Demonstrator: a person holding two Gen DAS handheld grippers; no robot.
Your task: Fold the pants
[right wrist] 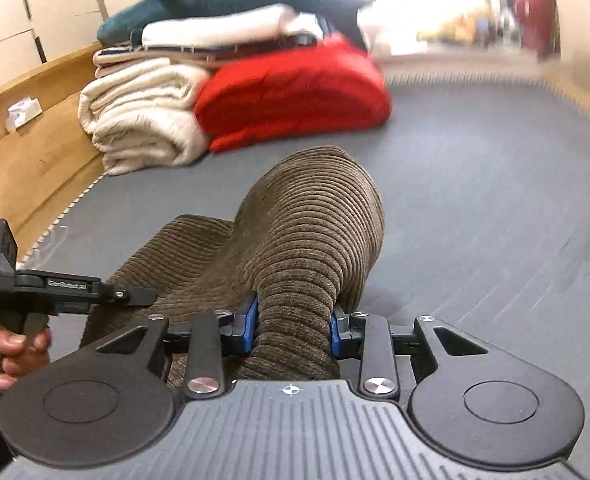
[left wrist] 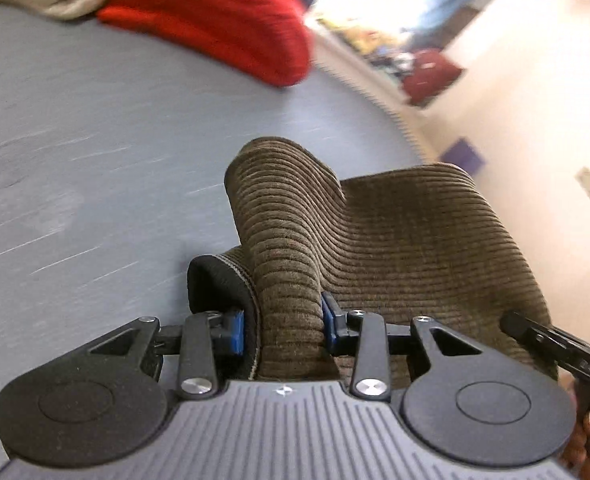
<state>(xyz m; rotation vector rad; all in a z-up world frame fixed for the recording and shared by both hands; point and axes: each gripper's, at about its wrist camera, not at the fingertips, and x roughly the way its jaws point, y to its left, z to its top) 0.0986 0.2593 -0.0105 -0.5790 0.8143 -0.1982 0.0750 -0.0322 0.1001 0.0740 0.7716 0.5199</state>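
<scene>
Brown corduroy pants [left wrist: 395,232] hang bunched between both grippers above the grey table [left wrist: 95,160]. My left gripper [left wrist: 283,330] is shut on a fold of the pants, with a black lining edge [left wrist: 215,284] showing at its left finger. My right gripper [right wrist: 293,330] is shut on another thick fold of the same pants [right wrist: 307,232]. The cloth spans from one gripper to the other. The left gripper's body [right wrist: 55,284] and the hand holding it show at the left of the right wrist view. The rest of the pants is hidden below the grippers.
A folded red garment [right wrist: 291,96] and a folded cream one [right wrist: 143,120] lie at the table's far side, under a stack of white and teal clothes [right wrist: 223,12]. A wooden board [right wrist: 27,140] runs along the left edge. The table's edge [left wrist: 407,128] is at right.
</scene>
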